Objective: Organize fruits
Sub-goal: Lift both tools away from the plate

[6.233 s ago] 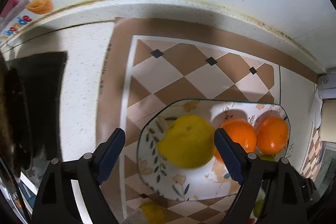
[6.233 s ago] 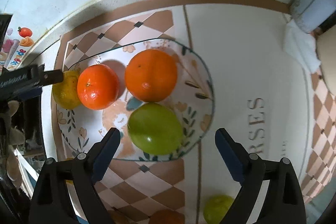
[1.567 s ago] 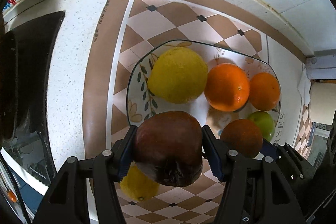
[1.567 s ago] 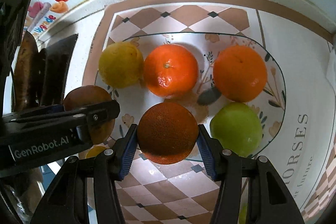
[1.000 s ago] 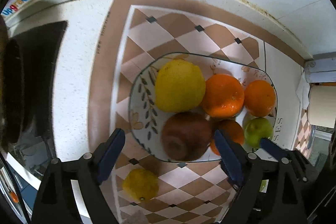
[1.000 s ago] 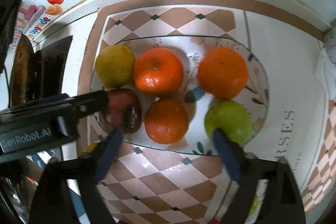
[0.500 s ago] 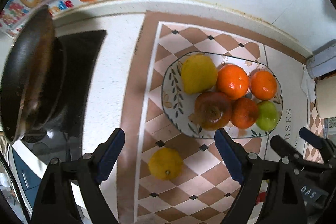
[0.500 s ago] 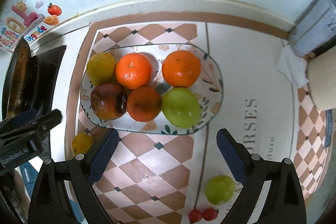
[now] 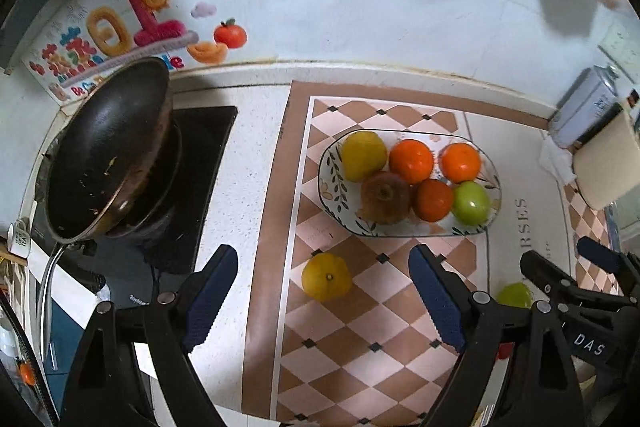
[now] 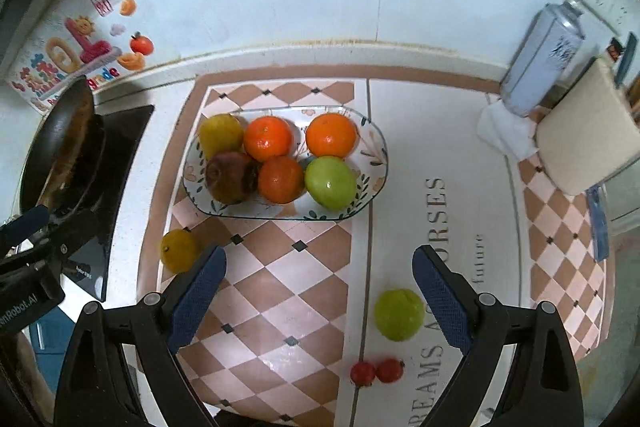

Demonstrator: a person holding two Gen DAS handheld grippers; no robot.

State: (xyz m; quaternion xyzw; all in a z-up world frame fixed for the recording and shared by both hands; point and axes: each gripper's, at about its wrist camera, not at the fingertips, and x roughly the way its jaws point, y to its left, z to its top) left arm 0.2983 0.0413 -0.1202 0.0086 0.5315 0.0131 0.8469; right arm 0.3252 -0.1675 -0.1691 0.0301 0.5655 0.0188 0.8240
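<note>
Six fruits sit in the floral plate (image 10: 376, 163); a yellow citrus (image 10: 179, 251), green apple (image 10: 399, 314) and two cherry tomatoes (image 10: 376, 371) wait on the mat. Left gripper (image 9: 324, 301) and right gripper (image 10: 318, 301) hover, jaws spread, empty.

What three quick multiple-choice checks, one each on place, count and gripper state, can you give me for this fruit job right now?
1. Where is the loose yellow citrus?
A. On the mat, near the plate's left end
B. On the plate
C. In the pan

2. How many fruits lie on the plate?
A. Four
B. Six
C. Eight

3. How are the grippers?
A. Both shut on fruit
B. Only the left open
C. Both open, holding nothing

Answers:
1 A, it sits off the plate on the checkered mat.
2 B, two rows of three.
3 C, the left gripper and right gripper are spread with nothing between the fingers.
</note>
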